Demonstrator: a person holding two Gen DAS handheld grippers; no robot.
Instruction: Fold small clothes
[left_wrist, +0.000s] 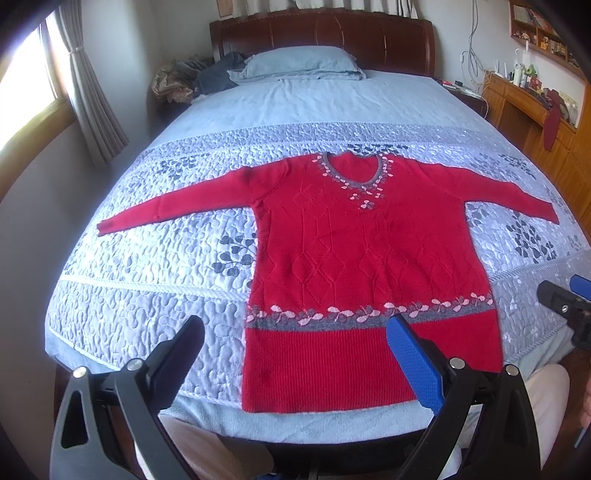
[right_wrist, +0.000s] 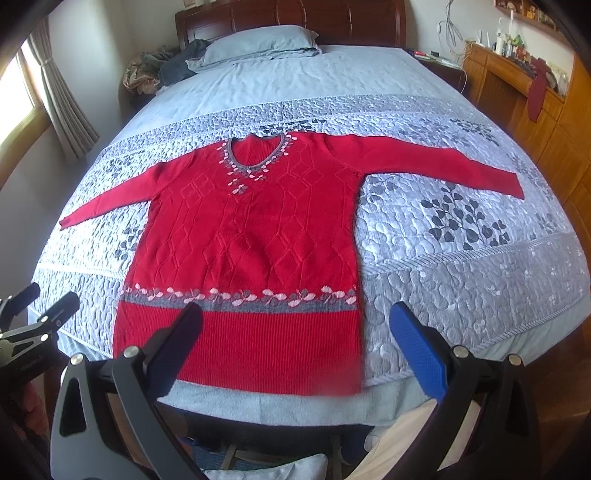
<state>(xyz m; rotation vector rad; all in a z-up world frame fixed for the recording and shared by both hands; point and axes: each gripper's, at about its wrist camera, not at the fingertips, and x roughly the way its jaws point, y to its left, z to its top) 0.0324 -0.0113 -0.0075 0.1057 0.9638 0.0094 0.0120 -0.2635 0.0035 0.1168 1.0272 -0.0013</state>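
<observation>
A red knit sweater (left_wrist: 351, 251) with a grey and pink flower band lies flat, face up, on the bed, both sleeves spread out; it also shows in the right wrist view (right_wrist: 251, 240). My left gripper (left_wrist: 295, 328) is open and empty, held above the hem's left part near the foot of the bed. My right gripper (right_wrist: 295, 314) is open and empty above the hem's right part. The right gripper shows at the right edge of the left wrist view (left_wrist: 569, 306), and the left gripper at the left edge of the right wrist view (right_wrist: 33, 317).
The bed carries a quilted blue-grey cover (left_wrist: 155, 288) and a blue pillow (left_wrist: 295, 62) by the dark headboard. Piled clothes (left_wrist: 199, 74) sit at the bed's back left. A wooden cabinet (left_wrist: 535, 107) stands to the right, a curtained window (left_wrist: 33, 92) to the left.
</observation>
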